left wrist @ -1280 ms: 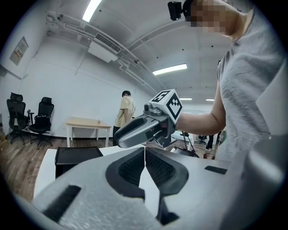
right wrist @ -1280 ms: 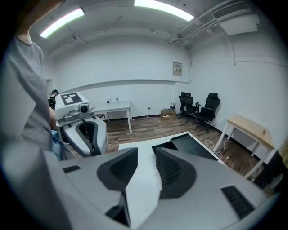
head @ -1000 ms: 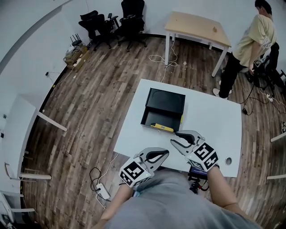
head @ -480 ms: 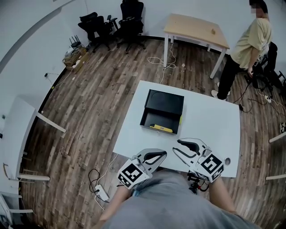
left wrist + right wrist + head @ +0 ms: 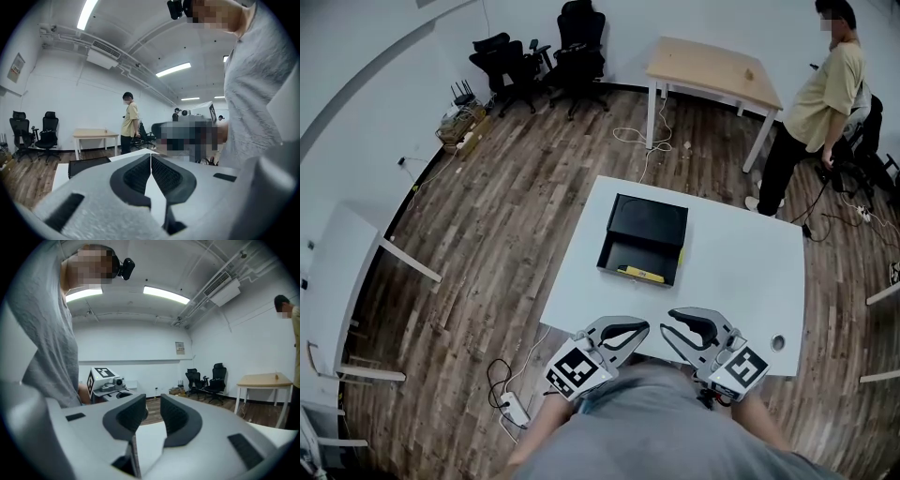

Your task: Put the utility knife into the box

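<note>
Right claw (image 5: 667,324) narrowing, empty

Head view looks steeply down; the 2 gripper views look level; all 3 share the wooden table (image 5: 712,67).

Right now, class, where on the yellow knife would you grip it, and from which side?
Probably mid-handle, across its narrow width, coming down from above. The knife lies flat and lengthwise by the near wall of the black box, so a sideways approach looks blocked.
</note>
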